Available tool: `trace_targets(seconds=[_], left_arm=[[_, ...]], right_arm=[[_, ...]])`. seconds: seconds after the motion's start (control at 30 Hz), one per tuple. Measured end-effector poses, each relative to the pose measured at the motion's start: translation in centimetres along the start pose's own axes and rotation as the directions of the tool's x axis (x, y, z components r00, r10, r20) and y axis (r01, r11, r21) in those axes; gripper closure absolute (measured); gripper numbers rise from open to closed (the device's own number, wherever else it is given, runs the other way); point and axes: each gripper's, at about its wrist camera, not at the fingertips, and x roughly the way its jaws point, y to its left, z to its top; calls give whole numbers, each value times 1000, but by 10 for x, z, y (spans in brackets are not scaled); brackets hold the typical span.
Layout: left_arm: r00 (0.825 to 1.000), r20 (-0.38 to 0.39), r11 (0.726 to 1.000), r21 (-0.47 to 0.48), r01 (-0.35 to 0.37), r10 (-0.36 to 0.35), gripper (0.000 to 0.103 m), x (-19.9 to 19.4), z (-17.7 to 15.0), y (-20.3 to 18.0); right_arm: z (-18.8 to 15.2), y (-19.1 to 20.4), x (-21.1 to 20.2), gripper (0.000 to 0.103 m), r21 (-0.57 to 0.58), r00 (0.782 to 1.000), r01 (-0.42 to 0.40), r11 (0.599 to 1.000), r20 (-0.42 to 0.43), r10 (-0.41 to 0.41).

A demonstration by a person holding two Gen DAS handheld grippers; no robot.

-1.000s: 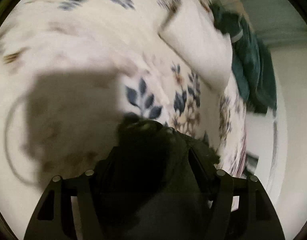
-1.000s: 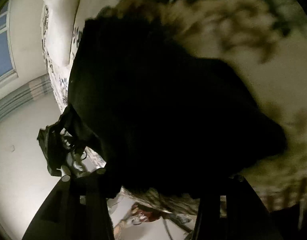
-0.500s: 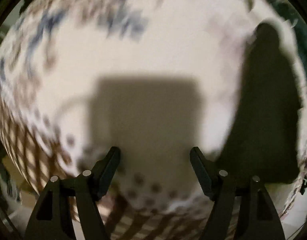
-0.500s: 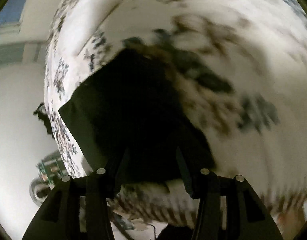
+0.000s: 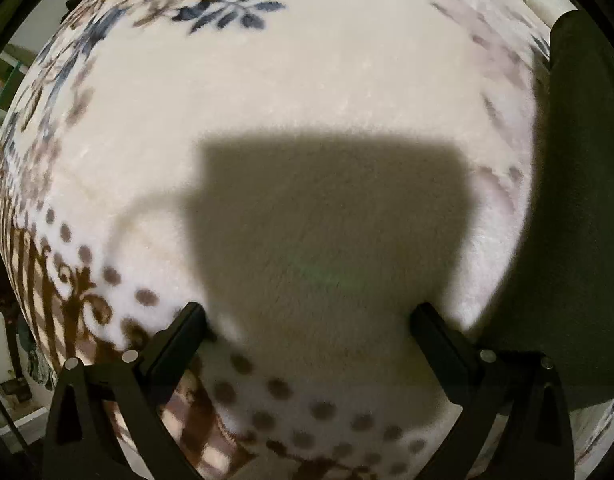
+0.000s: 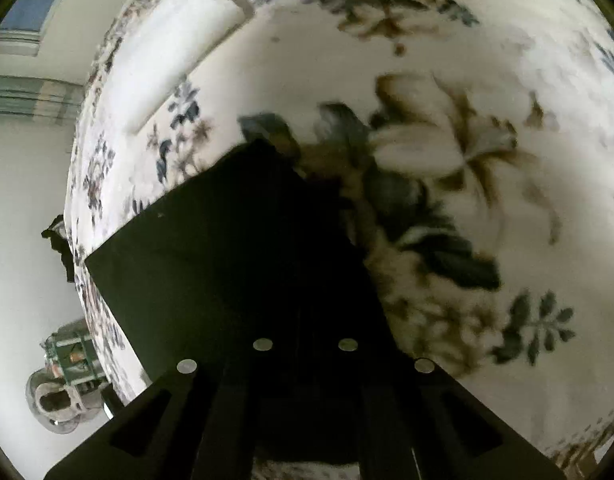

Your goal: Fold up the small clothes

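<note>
Since 1 sec ago the left gripper (image 5: 307,320) let go of the dark cloth (image 6: 235,264); its jaws just went wide, empty, pointing down at the flowery blanket (image 5: 307,60). Cloth lies at right edge of left view. Right gripper (image 6: 305,344) just snapped shut, tilted down over the cloth, lower middle; can't tell if it pinches it. Pulling w/ one claw could drag & undo the fold.

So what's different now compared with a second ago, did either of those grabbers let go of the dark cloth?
The left gripper held the dark garment a second ago; it has let go, its jaws have just been opening, and they now hang wide over the bare floral blanket, the garment off to one side. The right gripper has just closed, its fingers together over the garment, now lying flat. The blanket has stayed put.
</note>
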Motion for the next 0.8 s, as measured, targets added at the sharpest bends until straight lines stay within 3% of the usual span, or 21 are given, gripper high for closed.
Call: trace_targets(seconds=[0.03, 0.13, 0.17, 0.2, 0.27, 0.37, 0.47, 0.53, 0.6, 0.63, 0.67, 0.8], left_arm=[[1000, -9, 1000, -2, 0, 0, 0, -4, 0, 2], [1000, 20, 999, -32, -20, 21, 0, -31, 5, 4], [998, 55, 999, -38, -18, 20, 0, -47, 7, 4], [996, 92, 999, -41, -1, 5, 0, -61, 10, 3], [986, 165, 998, -42, 40, -32, 0, -87, 24, -5], [960, 216, 984, 15, 177, -176, 0, -103, 62, -37], [940, 226, 965, 123, 232, -255, 0, -92, 100, -83], [942, 207, 957, 175, 232, -266, 1, -80, 125, -101], [932, 181, 938, 209, 277, -315, 26, -63, 144, -121], [923, 155, 921, 230, 313, -353, 56, -55, 149, -130], [919, 128, 909, 250, 334, -372, 77, -52, 146, -138], [908, 136, 899, 260, 353, -396, 83, -44, 149, -140]], right_arm=[[4, -1, 3, 99, -8, 999, -10, 1000, -45, 10], [18, -1, -11, 91, -22, 998, -63, 998, -32, 62], [29, 2, -20, 80, -45, 997, -79, 996, -1, 79], [35, 3, -26, 62, -59, 995, -94, 994, 20, 95], [55, 8, -33, 51, -95, 991, -105, 990, 67, 112], [77, 18, -25, 51, -111, 986, -136, 984, 77, 145], [96, 21, -4, 51, -121, 984, -171, 978, 33, 176], [98, 23, 4, 55, -146, 984, -173, 974, 25, 178], [99, 25, 7, 92, -146, 989, -131, 980, 48, 140], [99, 24, 6, 92, -134, 985, -155, 979, 60, 164], [99, 22, 2, 93, -114, 978, -178, 977, 86, 188], [100, 25, -10, 95, -109, 969, -176, 978, 157, 191]])
